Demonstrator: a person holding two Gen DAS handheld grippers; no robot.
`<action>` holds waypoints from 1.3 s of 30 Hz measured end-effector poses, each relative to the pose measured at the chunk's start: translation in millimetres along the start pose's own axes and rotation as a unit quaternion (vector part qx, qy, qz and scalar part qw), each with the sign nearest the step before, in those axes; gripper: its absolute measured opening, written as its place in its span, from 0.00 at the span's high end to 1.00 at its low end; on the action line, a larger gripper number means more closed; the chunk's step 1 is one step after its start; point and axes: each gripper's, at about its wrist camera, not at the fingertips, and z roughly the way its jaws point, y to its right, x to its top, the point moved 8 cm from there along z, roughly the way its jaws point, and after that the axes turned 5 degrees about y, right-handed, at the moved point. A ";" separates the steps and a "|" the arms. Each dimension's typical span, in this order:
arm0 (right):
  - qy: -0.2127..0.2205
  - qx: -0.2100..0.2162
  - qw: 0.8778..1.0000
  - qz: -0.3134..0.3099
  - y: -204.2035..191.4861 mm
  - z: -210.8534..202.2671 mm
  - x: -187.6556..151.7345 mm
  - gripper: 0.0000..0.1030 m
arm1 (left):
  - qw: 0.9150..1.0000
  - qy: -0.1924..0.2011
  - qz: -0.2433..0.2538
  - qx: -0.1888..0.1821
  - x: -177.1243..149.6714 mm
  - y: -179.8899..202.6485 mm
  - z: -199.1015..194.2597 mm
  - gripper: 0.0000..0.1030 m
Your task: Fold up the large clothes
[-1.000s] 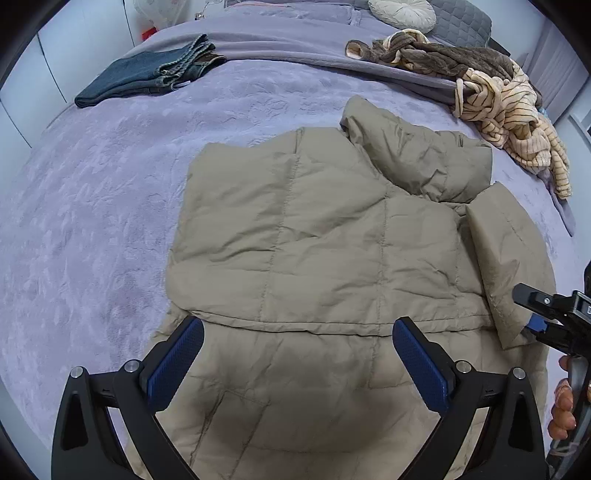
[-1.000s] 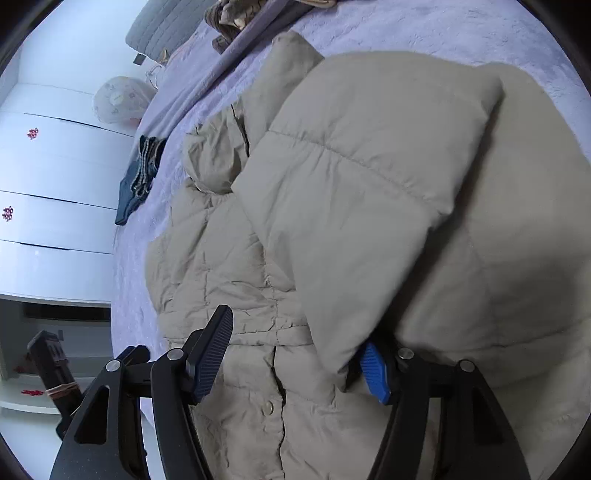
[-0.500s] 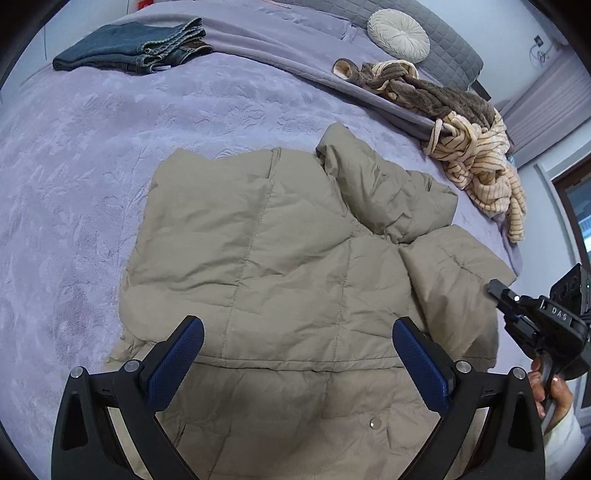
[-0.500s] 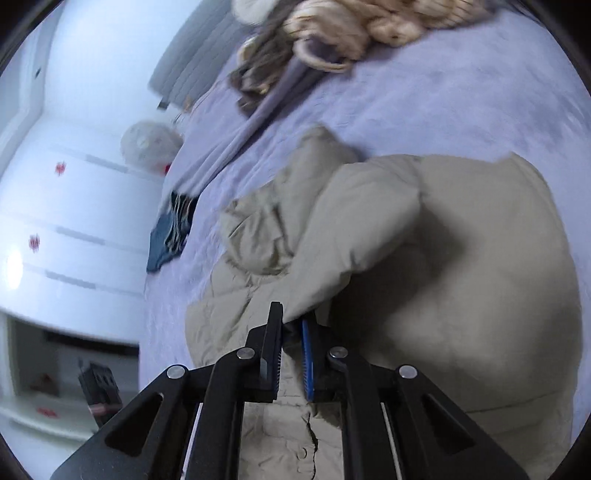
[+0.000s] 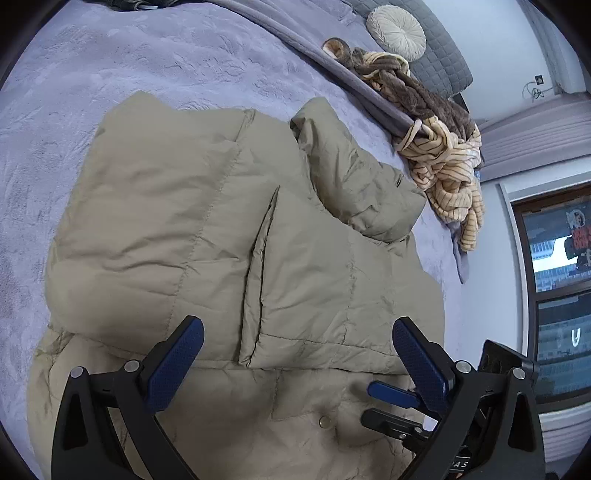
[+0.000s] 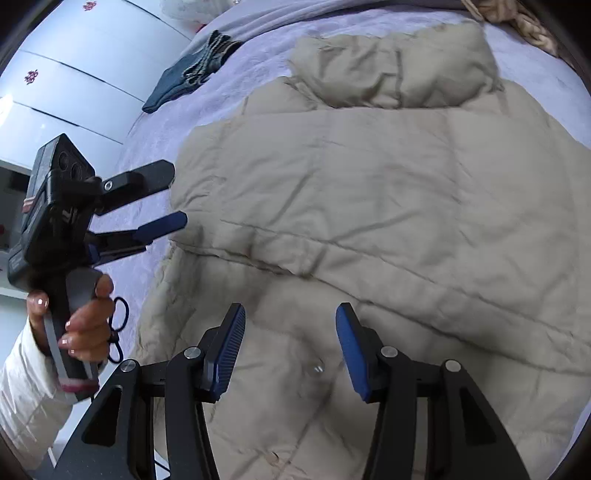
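- My left gripper (image 5: pixel 297 360) hangs just over the lower front of the puffer jacket (image 5: pixel 236 229), pads spread wide and holding nothing.
- My right gripper (image 6: pixel 291 349) is also parted and empty, hovering above the snap button (image 6: pixel 317 368) near the hem.
- The jacket lies flat on the purple bedspread (image 5: pixel 110 66), both sleeves already laid across the chest and the collar (image 5: pixel 354 184) bunched at the far end.
- As I judge it, the sleeve folds are done and the body fold comes next: each gripper needs to pinch a hem corner and carry it up toward the collar; the slippery padded shell may slide or spring back.
- Farther off are folded jeans (image 6: pixel 192 74), a heap of striped clothes (image 5: pixel 443 162) and a round cushion (image 5: pixel 399 33).
- Writing: small letters on the gripper body and a sign beyond the window (image 5: pixel 561 266) are too blurred for me to read.
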 end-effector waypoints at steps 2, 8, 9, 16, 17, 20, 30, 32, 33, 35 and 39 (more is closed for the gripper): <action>-0.004 -0.016 1.000 0.009 22.8 -14.2 -19.0 0.46 | 1.000 -0.011 0.013 0.019 -1.7 0.3 16.2 0.01; 0.005 -0.119 0.993 0.008 106.2 -46.2 -52.9 0.74 | 0.997 -0.056 0.032 0.048 -11.3 7.4 65.5 0.91; 0.015 -0.137 0.990 0.012 119.3 -51.8 -50.1 0.77 | 0.997 -0.055 0.036 0.050 -11.3 12.2 68.4 0.90; 0.094 -0.249 0.962 0.066 201.2 -101.2 -15.7 0.94 | 0.983 -0.009 0.132 0.125 8.0 22.8 56.3 0.91; 0.094 -0.237 0.963 0.088 210.6 -99.2 -16.7 0.96 | 0.983 -0.017 0.131 0.131 7.3 15.5 60.6 0.90; 0.084 -0.223 0.965 0.108 222.0 -85.5 -24.4 0.96 | 0.981 -0.019 0.130 0.140 4.3 3.2 66.6 0.90; 0.059 -0.195 0.971 0.128 197.7 -118.8 -44.8 0.50 | 0.956 0.055 0.158 0.243 15.1 -13.4 3.3 0.29; 0.100 -0.192 0.965 0.147 197.2 -142.7 -47.7 0.50 | 0.956 0.065 0.160 0.237 20.0 -14.2 -6.4 0.62; 0.128 -0.196 0.959 0.160 199.6 -156.4 -45.5 0.50 | 0.957 0.061 0.160 0.234 22.4 -15.7 -8.2 0.68; 0.168 -0.194 0.946 0.197 210.3 -173.2 -36.3 0.52 | 0.961 0.065 0.154 0.219 29.7 -10.2 -7.2 0.72; 0.211 -0.128 0.931 0.269 234.2 -176.3 4.3 0.77 | 0.962 0.074 0.174 0.196 36.5 19.3 4.4 0.72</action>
